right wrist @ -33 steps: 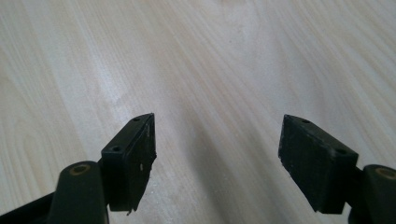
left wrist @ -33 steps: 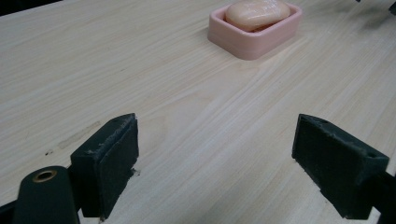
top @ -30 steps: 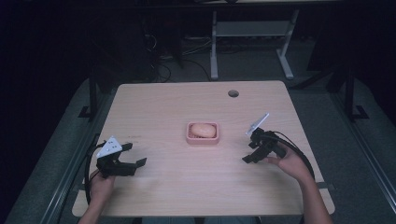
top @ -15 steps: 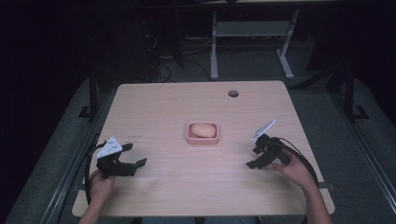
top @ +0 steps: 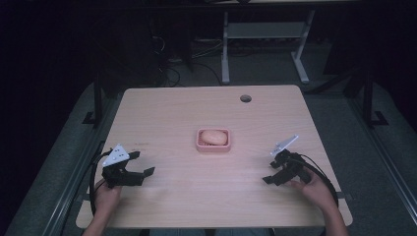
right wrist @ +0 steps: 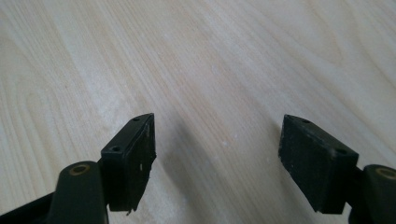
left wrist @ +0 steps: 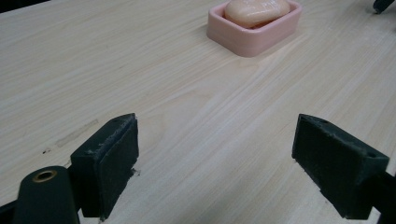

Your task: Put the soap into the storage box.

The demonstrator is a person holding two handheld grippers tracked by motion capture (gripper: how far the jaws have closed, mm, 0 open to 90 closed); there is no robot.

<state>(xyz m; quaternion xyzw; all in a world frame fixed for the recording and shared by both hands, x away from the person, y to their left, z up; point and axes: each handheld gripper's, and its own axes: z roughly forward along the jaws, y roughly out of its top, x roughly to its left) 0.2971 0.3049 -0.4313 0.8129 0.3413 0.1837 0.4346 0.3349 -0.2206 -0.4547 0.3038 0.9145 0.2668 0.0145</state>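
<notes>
From the high view, your left gripper (top: 140, 173) sits low over the near left part of the wooden table (top: 167, 118), jaws spread wide with nothing between them, your left hand (top: 105, 195) behind it. Your right gripper (top: 273, 173) is over the near right part, jaws also spread and empty, your right hand (top: 314, 187) wrapped around its back. Dead centre between them, a little farther out, a pink soap dish (top: 213, 140) rests on the table with a pale peach bar of soap (top: 215, 136) lying in it. A round cable hole (top: 245, 98) marks the far edge of the tabletop.

Over to your left gripper view: the two black pads (left wrist: 109, 163) stand far apart above bare wood grain, gripping nothing. The soap dish (left wrist: 254, 29) lies ahead and to the right, well apart from the jaws, the soap (left wrist: 257, 10) nestled inside it.

Now your right gripper view: pads (right wrist: 130, 158) parted wide again, released, with plain tabletop (right wrist: 210, 60) under and beyond them.
</notes>
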